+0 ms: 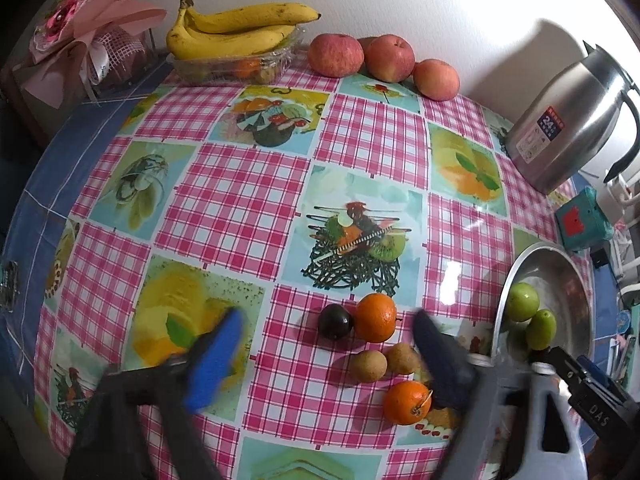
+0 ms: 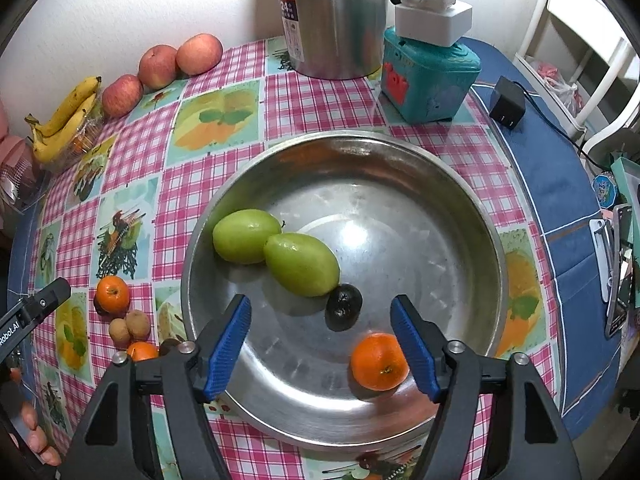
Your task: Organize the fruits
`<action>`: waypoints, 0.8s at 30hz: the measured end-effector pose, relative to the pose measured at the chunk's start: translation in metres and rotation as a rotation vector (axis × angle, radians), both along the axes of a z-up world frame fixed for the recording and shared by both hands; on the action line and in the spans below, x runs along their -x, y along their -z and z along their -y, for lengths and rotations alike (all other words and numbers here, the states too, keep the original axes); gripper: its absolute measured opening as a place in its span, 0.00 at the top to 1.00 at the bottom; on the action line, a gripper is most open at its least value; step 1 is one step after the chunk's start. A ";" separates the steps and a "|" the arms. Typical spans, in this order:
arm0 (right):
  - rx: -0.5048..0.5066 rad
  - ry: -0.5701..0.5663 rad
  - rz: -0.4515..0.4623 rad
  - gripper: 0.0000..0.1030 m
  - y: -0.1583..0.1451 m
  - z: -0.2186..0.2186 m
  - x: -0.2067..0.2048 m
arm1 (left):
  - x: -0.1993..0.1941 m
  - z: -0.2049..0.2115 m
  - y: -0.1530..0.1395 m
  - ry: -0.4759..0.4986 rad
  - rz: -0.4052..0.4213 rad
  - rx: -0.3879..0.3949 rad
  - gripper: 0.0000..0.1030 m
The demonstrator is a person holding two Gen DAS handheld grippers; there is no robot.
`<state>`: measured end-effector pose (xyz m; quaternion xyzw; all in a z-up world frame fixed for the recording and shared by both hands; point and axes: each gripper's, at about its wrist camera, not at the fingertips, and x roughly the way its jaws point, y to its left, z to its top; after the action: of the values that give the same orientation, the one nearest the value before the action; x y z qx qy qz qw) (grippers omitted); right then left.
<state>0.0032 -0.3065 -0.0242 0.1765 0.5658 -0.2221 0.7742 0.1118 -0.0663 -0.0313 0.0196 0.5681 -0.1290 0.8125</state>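
The steel bowl holds two green fruits lying slantwise, one orange and one dark fruit, and the jaws of both the left gripper and the right gripper stand open and empty.

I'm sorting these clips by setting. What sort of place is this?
Most likely a home dining or kitchen table: a fruit-print checked tablecloth, a steel thermos jug against the wall, and bananas and apples set out beside a wrapped bouquet.

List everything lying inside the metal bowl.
Inside the metal bowl lie two green fruits, a dark fruit and an orange. The right gripper's fingers cover part of the near rim.
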 end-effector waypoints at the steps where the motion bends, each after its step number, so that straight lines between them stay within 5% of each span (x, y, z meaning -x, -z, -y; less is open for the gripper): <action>1: 0.001 0.001 -0.001 0.28 0.001 0.000 0.000 | 0.001 0.001 0.000 0.005 0.007 -0.008 0.00; 12: 0.022 -0.017 -0.011 0.27 0.004 -0.002 -0.002 | 0.001 0.003 0.003 0.019 0.023 -0.042 0.00; 15: 0.035 -0.021 -0.005 0.00 0.004 -0.002 -0.002 | 0.001 0.003 0.003 0.017 0.029 -0.040 0.00; 24: 0.045 -0.012 0.012 0.00 0.002 -0.002 -0.001 | 0.002 0.004 0.003 0.029 0.032 -0.044 0.00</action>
<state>0.0041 -0.3045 -0.0263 0.1571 0.5571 -0.2288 0.7827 0.1097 -0.0698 -0.0340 0.0476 0.5572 -0.1280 0.8191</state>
